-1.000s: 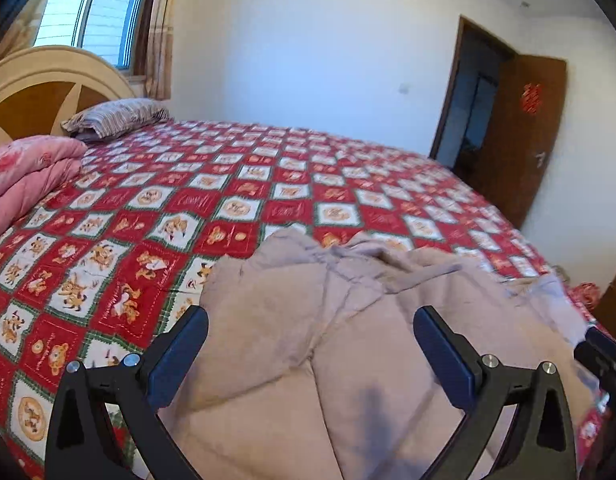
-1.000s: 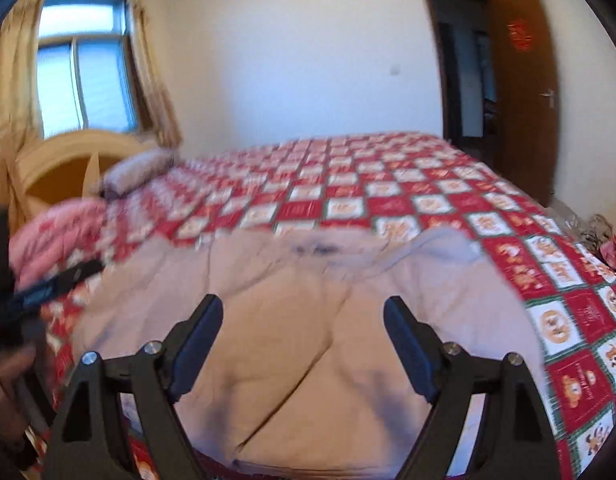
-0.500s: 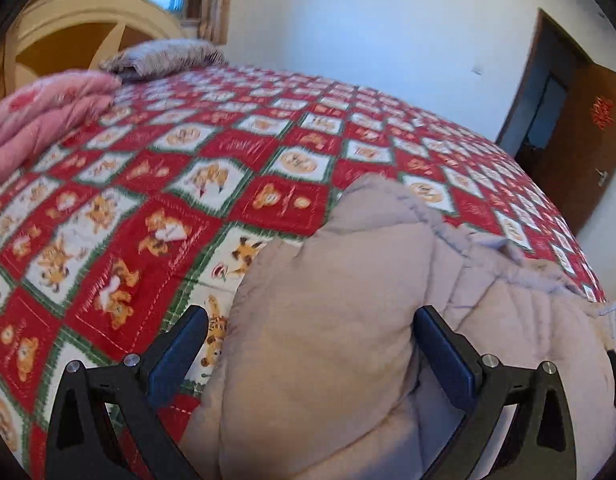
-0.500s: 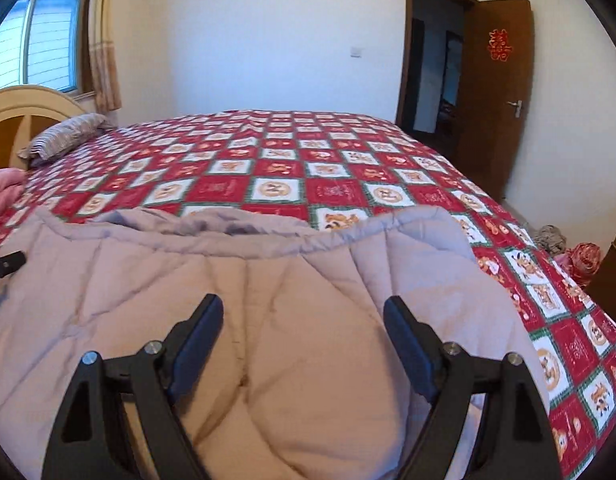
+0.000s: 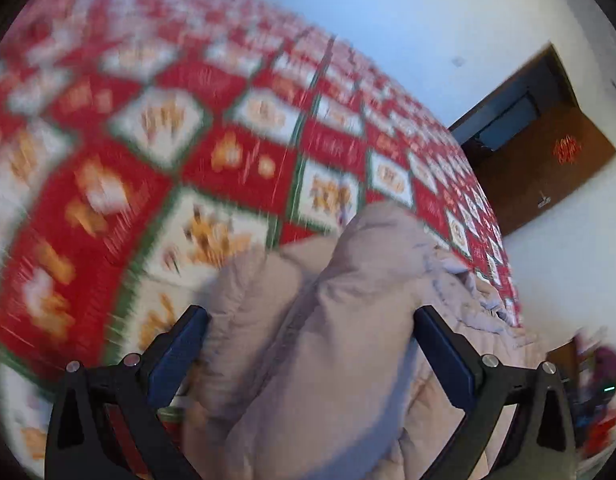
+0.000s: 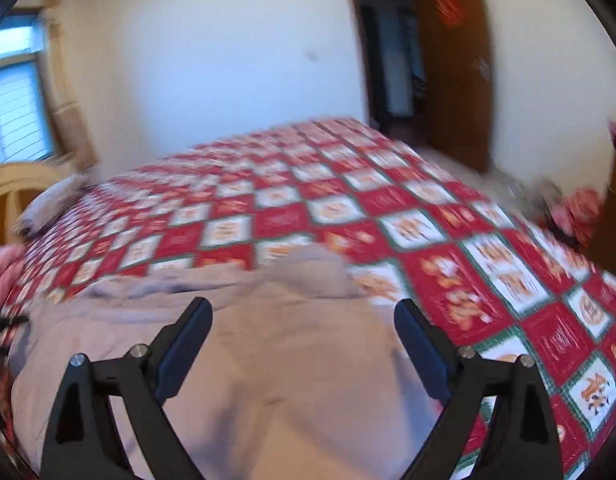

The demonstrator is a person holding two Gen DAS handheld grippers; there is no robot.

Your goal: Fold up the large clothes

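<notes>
Both grippers swing apart toward the padded jacket's [image 6: 268,360] outer edges on the bed [image 6: 347,200]; left gripper [image 5: 308,344] released astride a puffy fold, right gripper [image 6: 304,332] widening, nothing grasped, likely positioning for a fold

We see a puffy beige quilted cloth jacket [image 5: 339,320], matt, on a red-and-white checked cotton-like bedspread [image 6: 387,208]; brown wooden door [image 6: 455,64], smooth.

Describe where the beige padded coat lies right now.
The beige padded coat lies on the red patchwork bedspread at its near edge, bottom centre in both wrist views.
</notes>
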